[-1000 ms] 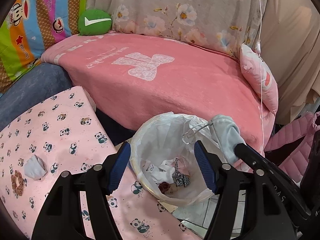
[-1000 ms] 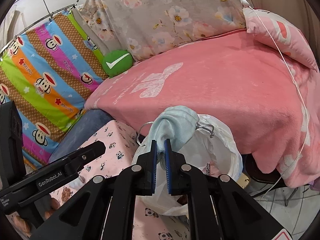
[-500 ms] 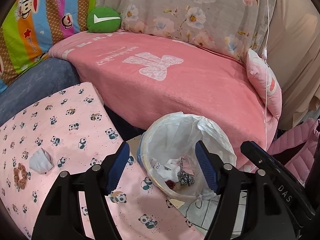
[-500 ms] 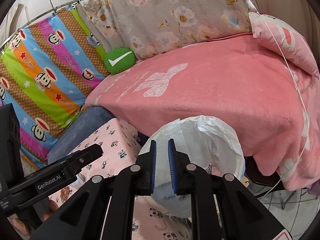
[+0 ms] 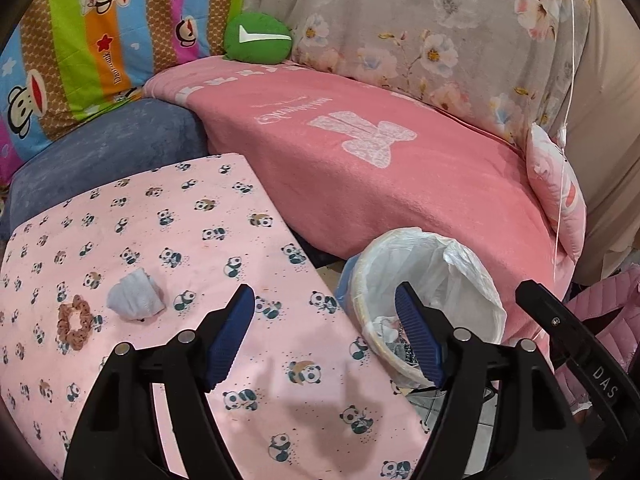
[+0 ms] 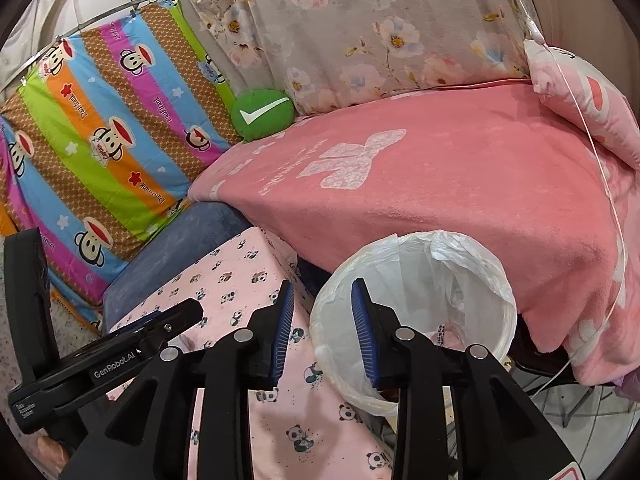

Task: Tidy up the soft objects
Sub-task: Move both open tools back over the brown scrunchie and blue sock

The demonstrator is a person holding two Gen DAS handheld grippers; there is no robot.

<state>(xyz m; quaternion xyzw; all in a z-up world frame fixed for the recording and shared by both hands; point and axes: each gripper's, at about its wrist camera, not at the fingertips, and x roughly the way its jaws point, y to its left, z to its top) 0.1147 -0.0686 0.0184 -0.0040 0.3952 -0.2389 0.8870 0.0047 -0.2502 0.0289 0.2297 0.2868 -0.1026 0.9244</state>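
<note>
Both grippers empty. Left gripper (image 5: 324,336) jaws spread wide, hovering over the right edge of the panda-print worktop (image 5: 192,232). Right gripper (image 6: 322,330) jaws parted, above the near-left rim of the lined bin (image 6: 416,316), which stands just off the worktop's right edge against the pink blanket (image 6: 460,200). Remaining on the worktop near its left edge: pale folded cloth (image 5: 134,300) and brown scrunchie (image 5: 74,322), side by side. Small fabric items lie in the bin bottom.
</note>
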